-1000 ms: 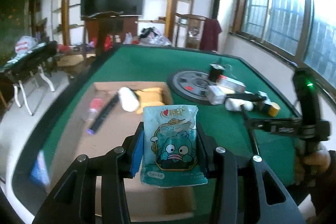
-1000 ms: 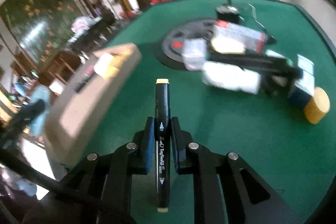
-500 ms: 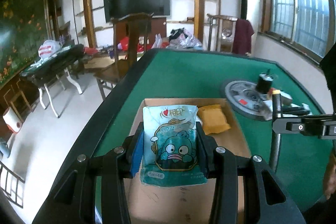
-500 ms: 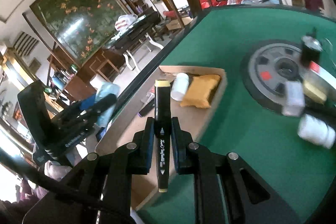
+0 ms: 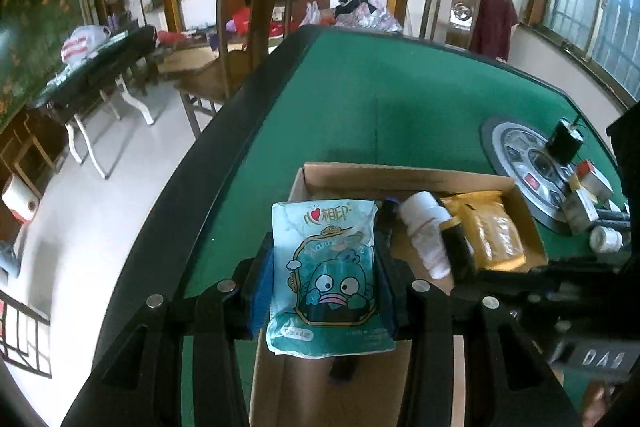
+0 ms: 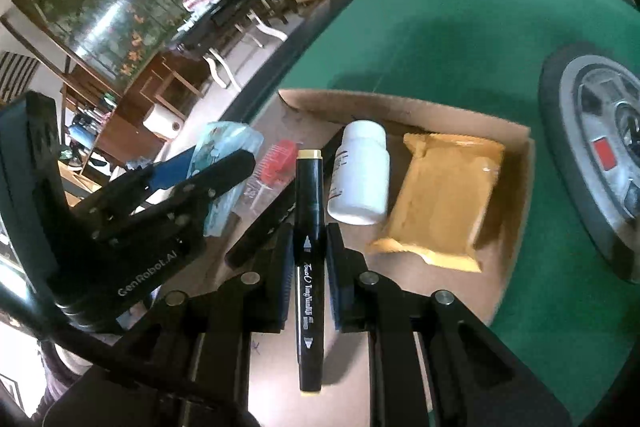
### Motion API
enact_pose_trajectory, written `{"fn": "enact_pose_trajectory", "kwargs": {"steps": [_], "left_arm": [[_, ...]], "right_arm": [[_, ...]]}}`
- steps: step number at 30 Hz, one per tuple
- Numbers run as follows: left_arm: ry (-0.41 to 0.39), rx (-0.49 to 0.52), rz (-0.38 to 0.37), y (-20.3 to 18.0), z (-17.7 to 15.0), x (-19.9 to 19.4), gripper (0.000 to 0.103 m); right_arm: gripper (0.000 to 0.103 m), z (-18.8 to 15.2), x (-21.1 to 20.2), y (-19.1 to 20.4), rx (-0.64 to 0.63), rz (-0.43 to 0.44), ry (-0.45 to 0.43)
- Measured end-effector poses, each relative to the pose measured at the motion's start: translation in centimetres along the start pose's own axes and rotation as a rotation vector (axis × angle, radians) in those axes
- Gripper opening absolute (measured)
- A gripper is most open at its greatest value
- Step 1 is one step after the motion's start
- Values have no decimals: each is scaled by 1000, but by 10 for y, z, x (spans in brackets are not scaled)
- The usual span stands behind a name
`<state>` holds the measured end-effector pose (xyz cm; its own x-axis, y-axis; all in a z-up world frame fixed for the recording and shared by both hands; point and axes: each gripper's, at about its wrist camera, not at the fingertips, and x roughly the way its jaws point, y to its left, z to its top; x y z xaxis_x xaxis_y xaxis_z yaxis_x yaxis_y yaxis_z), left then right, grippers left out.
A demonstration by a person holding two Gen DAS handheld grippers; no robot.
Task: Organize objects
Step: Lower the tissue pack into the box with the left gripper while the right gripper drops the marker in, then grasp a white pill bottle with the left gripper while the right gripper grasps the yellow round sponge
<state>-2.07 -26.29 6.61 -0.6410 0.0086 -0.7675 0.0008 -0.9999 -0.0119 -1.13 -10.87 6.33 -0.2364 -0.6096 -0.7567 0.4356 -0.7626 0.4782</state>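
My left gripper (image 5: 324,267) is shut on a light blue tissue pack (image 5: 326,279) printed with a cartoon fish, held above the near left part of a shallow cardboard box (image 5: 400,173). In the right wrist view that same tissue pack (image 6: 224,163) shows edge-on in the left gripper (image 6: 212,179). My right gripper (image 6: 308,247) is shut on a black marker (image 6: 309,251) with a yellow cap, held over the cardboard box (image 6: 516,207). Inside the box lie a white bottle (image 6: 360,175), a yellow packet (image 6: 444,195), a red-capped clear item (image 6: 272,163) and a long black object (image 6: 264,223).
The box sits on a green felt table (image 5: 380,87) near its black rim (image 5: 192,195). A round grey disc (image 5: 520,163) with a black cup and small boxes lies to the right. A wooden chair (image 5: 248,27) stands beyond the table edge.
Both grippers have swung left, from the clutter by the grey disc to above the cardboard box. The tissue pack and the marker stay gripped throughout.
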Motion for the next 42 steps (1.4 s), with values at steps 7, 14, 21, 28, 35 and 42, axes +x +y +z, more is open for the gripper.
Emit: {"fn": "enact_pose_trajectory", "kwargs": {"steps": [7, 14, 21, 28, 35, 42], "left_arm": [[3, -43, -10, 7, -5, 8, 45], [-44, -72, -22, 6, -9, -12, 46], [-259, -48, 48, -18, -22, -88, 65], [-437, -67, 60, -54, -45, -154, 76], [-453, 22, 19, -115, -52, -168, 77], [-440, 91, -23, -165, -59, -173, 77]], "right_arm": [[13, 3, 11, -1, -40, -92, 15], [18, -10, -24, 9, -114, -213, -77], [53, -30, -92, 23, -162, -408, -308], [69, -56, -148, 30, -164, -579, -494], [73, -81, -195, 11, -148, -681, -567], [76, -104, -232, -25, -89, -739, -610]]}}
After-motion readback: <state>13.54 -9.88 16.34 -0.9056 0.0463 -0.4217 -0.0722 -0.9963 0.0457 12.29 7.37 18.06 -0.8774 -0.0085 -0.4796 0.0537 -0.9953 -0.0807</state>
